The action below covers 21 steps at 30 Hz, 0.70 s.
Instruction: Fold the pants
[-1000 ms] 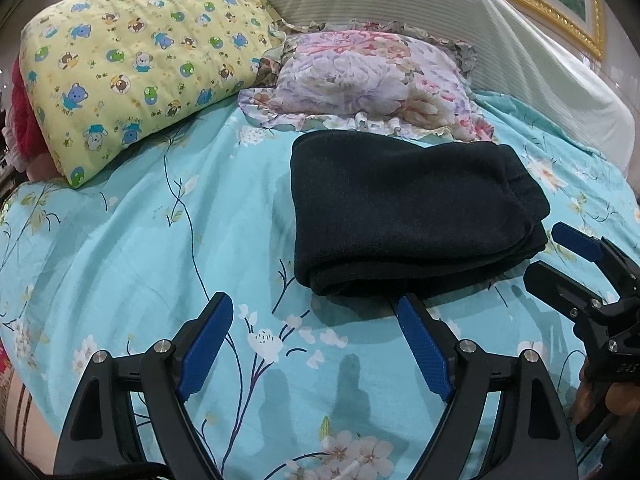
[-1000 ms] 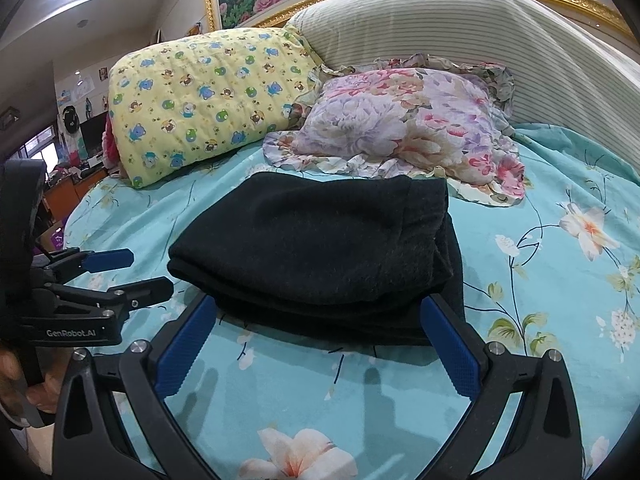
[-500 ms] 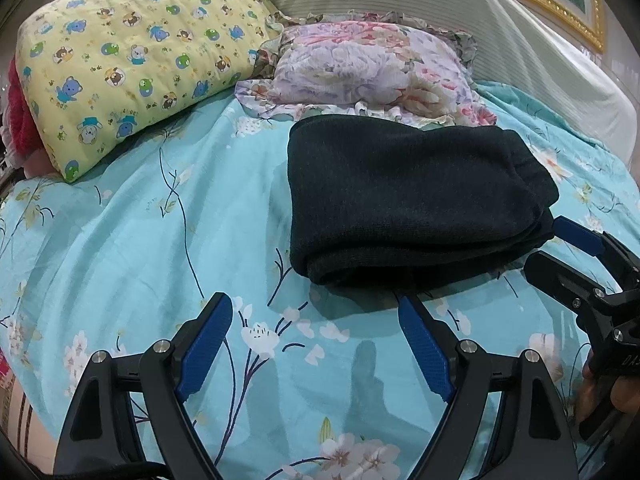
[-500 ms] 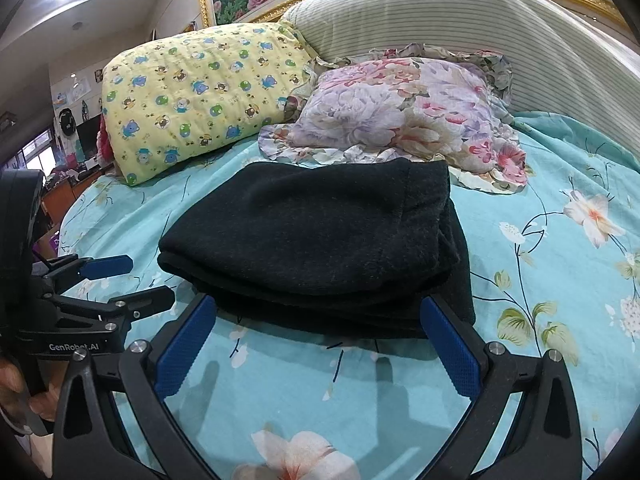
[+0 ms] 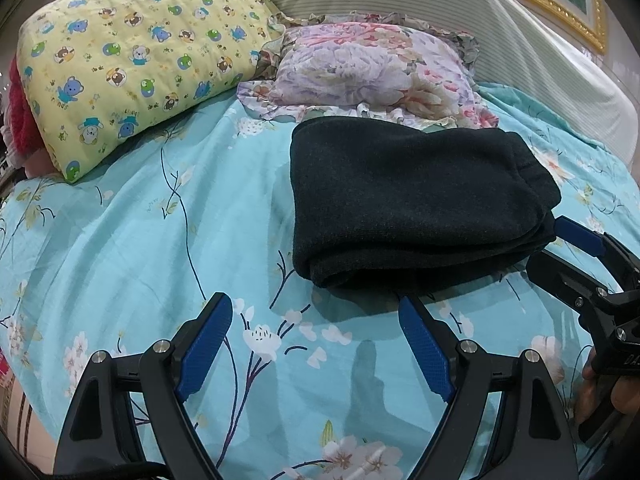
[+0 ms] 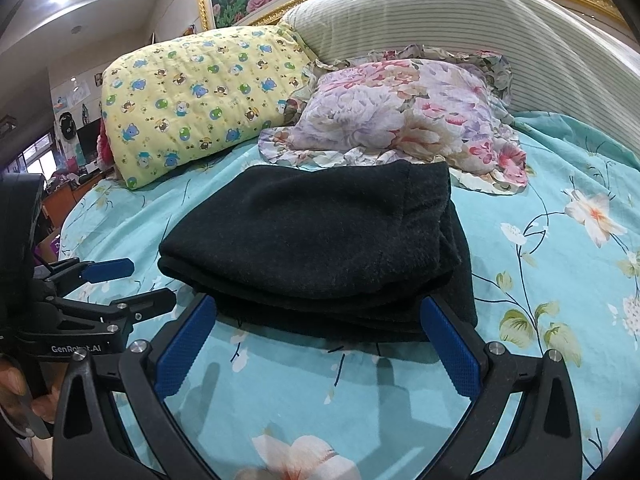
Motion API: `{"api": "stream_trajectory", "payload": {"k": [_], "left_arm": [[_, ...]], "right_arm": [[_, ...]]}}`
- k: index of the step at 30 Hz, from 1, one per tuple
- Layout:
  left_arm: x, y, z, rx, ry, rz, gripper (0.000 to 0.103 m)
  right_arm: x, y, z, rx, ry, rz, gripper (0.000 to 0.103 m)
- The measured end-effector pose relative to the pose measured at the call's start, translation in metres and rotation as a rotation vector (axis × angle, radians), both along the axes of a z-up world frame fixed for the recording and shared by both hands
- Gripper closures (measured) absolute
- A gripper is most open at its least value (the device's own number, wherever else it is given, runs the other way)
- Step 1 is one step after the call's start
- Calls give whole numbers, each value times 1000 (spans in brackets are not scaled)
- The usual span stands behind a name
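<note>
The black pants (image 5: 412, 204) lie folded in a thick stack on the turquoise flowered bed sheet (image 5: 160, 240); they also show in the right wrist view (image 6: 316, 244). My left gripper (image 5: 316, 308) is open and empty, just in front of the stack's near left corner. My right gripper (image 6: 316, 308) is open and empty, its fingertips at the stack's near edge. The right gripper also shows in the left wrist view (image 5: 556, 240), and the left gripper in the right wrist view (image 6: 148, 280).
A yellow cartoon-print pillow (image 5: 136, 64) and a flowered pillow (image 5: 372, 68) lie behind the pants. A striped padded headboard (image 6: 460, 12) stands at the back. The sheet (image 6: 560, 240) spreads right of the pants. A room with furniture (image 6: 60, 184) lies beyond the bed's left edge.
Both grippers have moved forward toward the folded pants, which now look closer. The jaws stay open. The pants have not moved.
</note>
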<state>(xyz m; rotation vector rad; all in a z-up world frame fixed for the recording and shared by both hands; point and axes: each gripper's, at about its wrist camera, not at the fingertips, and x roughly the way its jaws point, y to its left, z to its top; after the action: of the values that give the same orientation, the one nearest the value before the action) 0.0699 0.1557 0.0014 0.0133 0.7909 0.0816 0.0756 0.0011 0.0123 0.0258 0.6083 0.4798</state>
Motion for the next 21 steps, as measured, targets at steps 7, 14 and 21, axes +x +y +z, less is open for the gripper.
{"api": "stream_trajectory", "payload": {"k": [7, 14, 21], "left_arm": [[-1, -1, 4, 1, -8, 1, 17], [-2, -1, 9, 3, -20, 2, 17], [-3, -2, 13, 5, -30, -1, 17]], "right_arm": [[-2, 2, 3, 6, -14, -8, 1], [-2, 1, 7, 17, -27, -12, 1], [-4, 1, 12, 21, -41, -12, 1]]}}
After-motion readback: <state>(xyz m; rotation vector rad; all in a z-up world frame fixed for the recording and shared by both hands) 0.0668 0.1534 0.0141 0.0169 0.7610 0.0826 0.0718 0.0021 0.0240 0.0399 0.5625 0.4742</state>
